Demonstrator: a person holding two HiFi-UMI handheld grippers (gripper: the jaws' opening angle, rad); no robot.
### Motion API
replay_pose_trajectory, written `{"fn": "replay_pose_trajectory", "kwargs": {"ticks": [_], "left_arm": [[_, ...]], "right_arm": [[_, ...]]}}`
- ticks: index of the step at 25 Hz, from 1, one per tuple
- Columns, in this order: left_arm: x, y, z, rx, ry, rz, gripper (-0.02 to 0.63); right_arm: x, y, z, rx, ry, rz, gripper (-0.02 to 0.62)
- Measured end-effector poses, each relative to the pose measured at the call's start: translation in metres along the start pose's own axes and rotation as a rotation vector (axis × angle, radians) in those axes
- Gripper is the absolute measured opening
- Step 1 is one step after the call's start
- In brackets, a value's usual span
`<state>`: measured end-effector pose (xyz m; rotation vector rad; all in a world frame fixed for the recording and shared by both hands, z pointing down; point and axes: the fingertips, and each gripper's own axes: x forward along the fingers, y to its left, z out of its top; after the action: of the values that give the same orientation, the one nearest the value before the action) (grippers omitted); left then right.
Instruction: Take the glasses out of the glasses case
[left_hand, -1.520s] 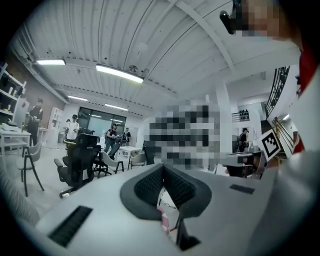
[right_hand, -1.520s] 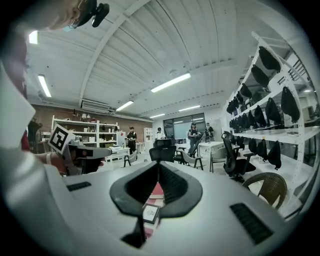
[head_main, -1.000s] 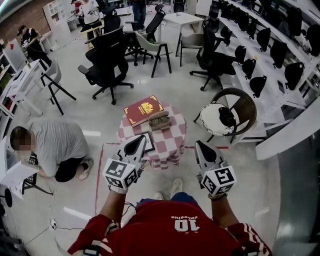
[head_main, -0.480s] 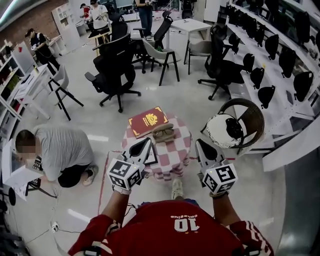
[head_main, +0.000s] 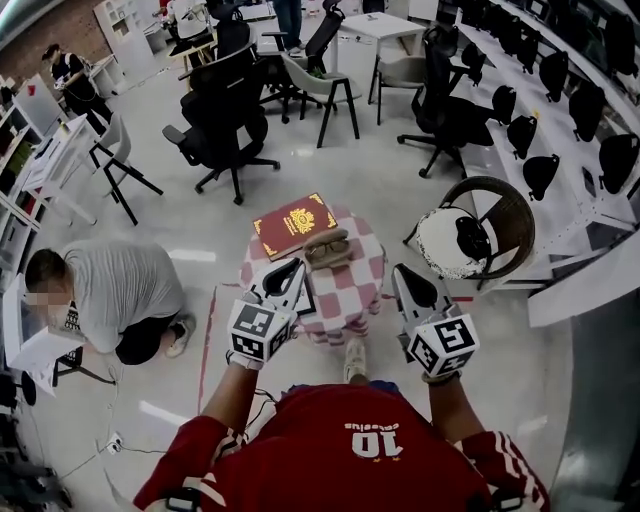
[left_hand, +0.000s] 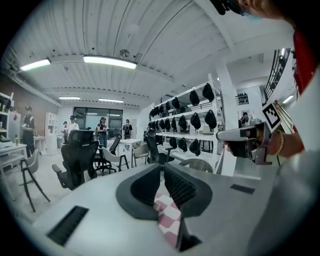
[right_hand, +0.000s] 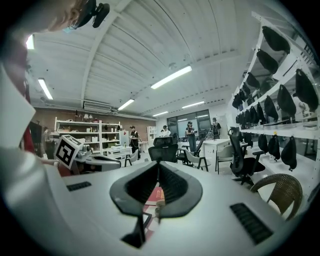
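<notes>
A tan glasses case (head_main: 327, 249) lies shut on a small round table with a red-and-white checked cloth (head_main: 352, 285). A red book (head_main: 293, 224) lies just behind it. My left gripper (head_main: 296, 266) reaches over the table's near left edge, short of the case. Its jaws are just starting to open, tips still together, nothing between them (left_hand: 162, 167). My right gripper (head_main: 401, 271) hovers at the table's right edge, shut and empty (right_hand: 159, 164). The checked cloth (left_hand: 167, 220) shows below the left jaws. The red book (right_hand: 154, 194) shows below the right jaws.
A wicker chair (head_main: 500, 215) with a white cushion stands right of the table. A person (head_main: 110, 290) crouches on the floor to the left. Black office chairs (head_main: 225, 120) and desks stand beyond. A dark-framed card (head_main: 305, 292) lies on the cloth near my left gripper.
Both grippers have moved forward toward the table. The left one has sunk a little and now reaches over the table's near edge.
</notes>
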<state>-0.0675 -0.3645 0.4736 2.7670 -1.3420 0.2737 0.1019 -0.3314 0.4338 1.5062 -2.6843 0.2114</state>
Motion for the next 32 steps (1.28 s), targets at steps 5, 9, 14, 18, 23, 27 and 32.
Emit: {"fn": "replay_pose_trajectory", "kwargs": {"ticks": [5,9,14,18,23,27,32], "left_arm": [[0.007,0.002,-0.004,0.062,0.015,-0.021,0.095],[0.011,0.004,-0.004,0.067,0.015,-0.022,0.112],[0.022,0.011,-0.019,0.083,0.057,-0.034,0.112],[0.042,0.017,-0.048,0.110,0.123,-0.054,0.112],[0.075,0.024,-0.084,0.077,0.187,-0.075,0.112],[0.100,0.030,-0.114,0.113,0.256,-0.077,0.112],[0.136,0.033,-0.155,0.132,0.339,-0.090,0.112]], "right_arm": [[0.007,0.004,-0.007,0.010,0.022,0.000,0.023],[0.011,0.006,-0.009,0.010,0.030,0.004,0.023],[0.018,0.009,-0.009,0.007,0.039,0.010,0.023],[0.026,0.004,-0.011,0.010,0.047,0.010,0.023],[0.038,-0.009,-0.016,0.023,0.058,0.005,0.023],[0.047,-0.019,-0.019,0.042,0.064,0.005,0.023],[0.055,-0.037,-0.022,0.045,0.071,0.005,0.023]]}}
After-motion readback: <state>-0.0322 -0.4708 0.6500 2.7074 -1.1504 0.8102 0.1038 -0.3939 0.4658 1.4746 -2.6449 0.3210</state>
